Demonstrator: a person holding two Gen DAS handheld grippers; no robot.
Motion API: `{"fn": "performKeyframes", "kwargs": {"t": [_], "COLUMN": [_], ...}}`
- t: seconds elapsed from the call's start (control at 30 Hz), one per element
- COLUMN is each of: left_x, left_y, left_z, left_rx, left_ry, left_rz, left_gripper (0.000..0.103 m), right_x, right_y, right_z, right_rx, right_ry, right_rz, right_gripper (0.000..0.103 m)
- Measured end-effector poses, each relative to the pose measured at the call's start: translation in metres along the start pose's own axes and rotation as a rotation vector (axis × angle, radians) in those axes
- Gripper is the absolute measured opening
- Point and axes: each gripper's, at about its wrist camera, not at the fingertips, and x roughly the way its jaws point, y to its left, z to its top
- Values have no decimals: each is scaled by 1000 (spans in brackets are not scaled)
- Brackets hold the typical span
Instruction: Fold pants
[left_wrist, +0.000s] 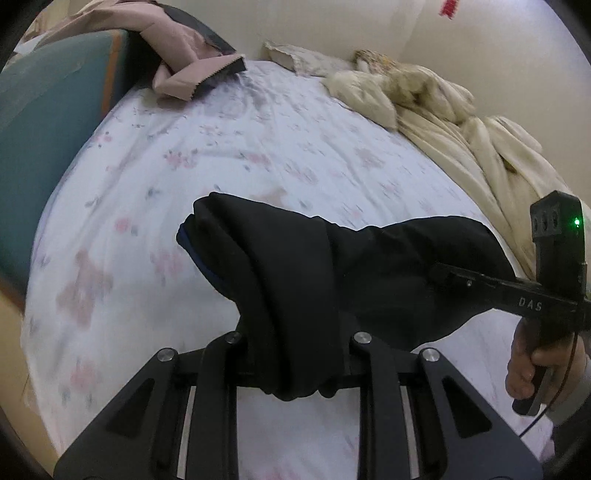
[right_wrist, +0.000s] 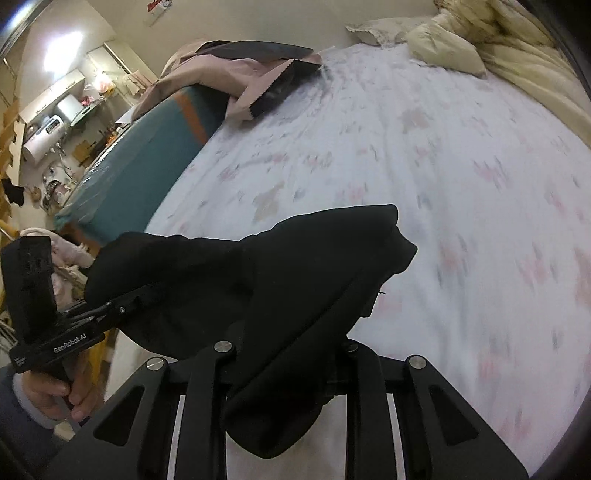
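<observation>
Left gripper (left_wrist: 295, 354) clamps bunched black pants (left_wrist: 332, 266). Right gripper (right_wrist: 288, 365) grips the same cloth, floral bedsheet (right_wrist: 461, 166) ahead of both.

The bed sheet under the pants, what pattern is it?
The bed sheet is white with faint pink and grey flowers, clearest in the right wrist view.

Black pants (left_wrist: 295, 266) (right_wrist: 258, 280): bunched, doubled over, held up off the bed at two points near the cameras. Cloth spans between the two holds; a folded end juts toward the far side. Blue lining edge shows at left.
</observation>
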Motion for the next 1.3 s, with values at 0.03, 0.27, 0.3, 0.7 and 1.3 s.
{"fn": "performKeyframes", "kwargs": {"t": [0.03, 0.27, 0.3, 0.7, 1.3], "left_x": [11, 66, 71, 0, -250], "left_y": [5, 47, 52, 46, -59], "left_z": [7, 21, 18, -3, -185], "left_rx": [-5, -4, -12, 24, -7], "left_ry": [-4, -24, -13, -98, -169], "left_rz": [7, 49, 53, 407, 264], "left_gripper": [20, 28, 36, 84, 96], "right_x": [18, 82, 87, 2, -218], "right_y": [-6, -33, -37, -63, 121], "right_z": [13, 50, 50, 23, -199], "right_rx": [-3, 2, 9, 86, -66], "right_ry": [5, 21, 37, -44, -273], "right_rz": [-13, -61, -81, -235, -242], "right_gripper": [23, 25, 33, 75, 103]}}
